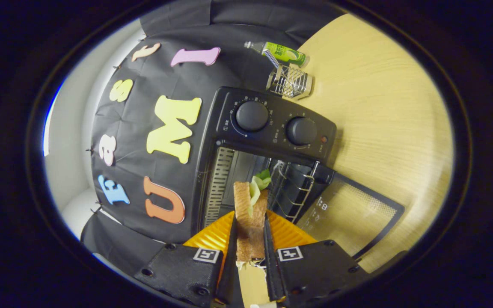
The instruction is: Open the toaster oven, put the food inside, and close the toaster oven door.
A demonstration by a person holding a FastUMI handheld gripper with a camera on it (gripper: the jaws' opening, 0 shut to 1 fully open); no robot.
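Between the fingers, the claw (250, 233) clamps one sandwich (250, 214) before one open toaster oven (272, 128) with two knobs (252, 116).

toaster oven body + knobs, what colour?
Black, both toaster oven body and knobs; clearest in the gripper view. The tongs grip the sandwich.

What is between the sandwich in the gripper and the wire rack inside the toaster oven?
Nothing: the gripper is shut on the sandwich, just before the open toaster oven; in the gripper view the stretch to the wire rack is bare.
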